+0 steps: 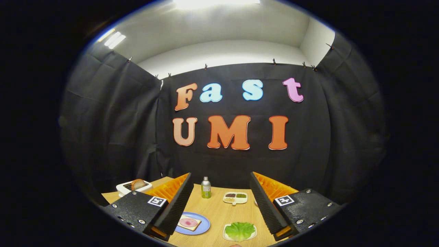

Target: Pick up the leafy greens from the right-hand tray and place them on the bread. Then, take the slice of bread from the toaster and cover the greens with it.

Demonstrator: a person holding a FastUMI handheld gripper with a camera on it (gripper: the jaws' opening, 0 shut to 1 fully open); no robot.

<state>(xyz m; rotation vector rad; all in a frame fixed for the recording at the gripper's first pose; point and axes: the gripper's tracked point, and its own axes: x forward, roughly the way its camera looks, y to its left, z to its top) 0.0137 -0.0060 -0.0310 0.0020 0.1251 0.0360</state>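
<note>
Hand-held gripper spread wide, nothing between its fingers, held above the tabletop. Just ahead, between the fingers, leafy greens lie untouched on a small white tray. Beside it, by the left finger, blue plate carries bread with a pink slice on top. Further off: bottle, divided dish, toaster with a slice sticking up. Step looks like the first pick, not yet begun; next move likely needs a tilt down and a descent onto the greens before closing.
</note>
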